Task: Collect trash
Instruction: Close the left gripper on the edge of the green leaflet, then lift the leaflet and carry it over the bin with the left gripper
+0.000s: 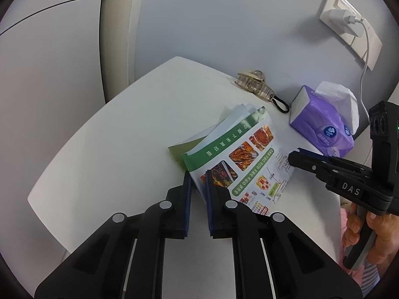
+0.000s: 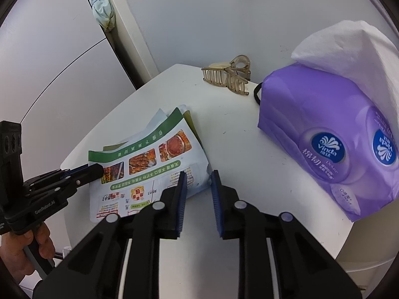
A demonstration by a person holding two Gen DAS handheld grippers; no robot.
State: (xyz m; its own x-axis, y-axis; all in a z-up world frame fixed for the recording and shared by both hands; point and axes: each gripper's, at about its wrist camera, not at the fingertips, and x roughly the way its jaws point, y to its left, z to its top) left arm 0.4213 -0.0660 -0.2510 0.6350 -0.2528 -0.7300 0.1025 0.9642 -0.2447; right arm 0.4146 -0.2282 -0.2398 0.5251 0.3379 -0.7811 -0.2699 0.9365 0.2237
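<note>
Flyer (image 1: 239, 154) lies crumpled on the white counter (image 1: 112, 149), toward its near edge, left of the tissue pack (image 1: 324, 127). Left tongs (image 1: 198, 177) narrow, clamped on the flyer's near-left edge, paper pinched between the blue pads. Right tongs (image 2: 198, 177) narrow too, straddling the flyer's right corner; pads near the paper, can't tell if they actually press it. Hair claw (image 2: 228, 76) and black hair tie (image 1: 281, 104) sit at the back by the wall, well apart from the flyer. Charger (image 1: 346, 22) plugged into wall socket above
</note>
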